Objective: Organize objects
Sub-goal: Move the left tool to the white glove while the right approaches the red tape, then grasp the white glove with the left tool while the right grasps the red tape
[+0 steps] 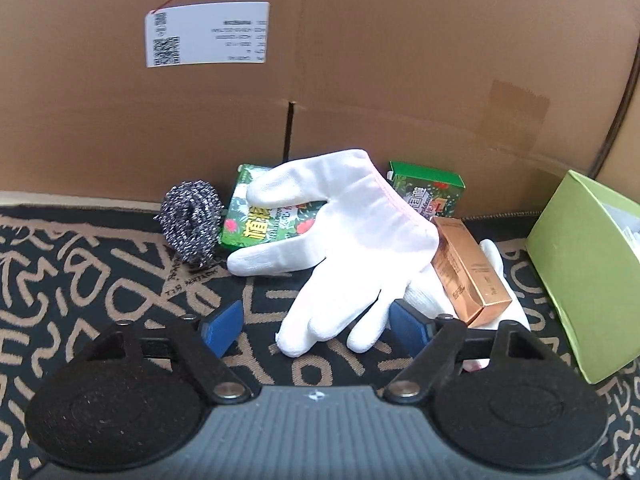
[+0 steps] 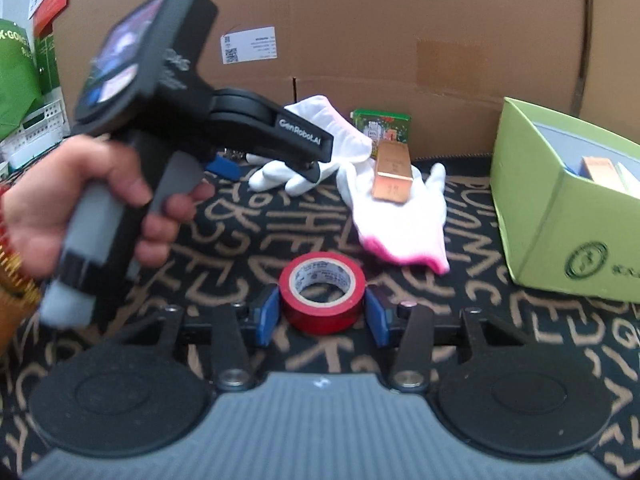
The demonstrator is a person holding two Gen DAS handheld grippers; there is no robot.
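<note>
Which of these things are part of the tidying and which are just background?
Job: red tape roll between right gripper fingers; white gloves; copper carton; green patterned packets; steel wool scourer; lime-green box.

Background: brown cardboard wall; patterned mat.

A tall cardboard wall [image 1: 360, 60] backs a black-and-tan patterned cloth [image 2: 240, 240] — perhaps a rug.

"GenRobot.AI" on left hand-held gripper [image 2: 276, 164] arm – green box [image 2: 568, 216] round logo, shipping label [image 1: 206, 34] print unreadable.
</note>
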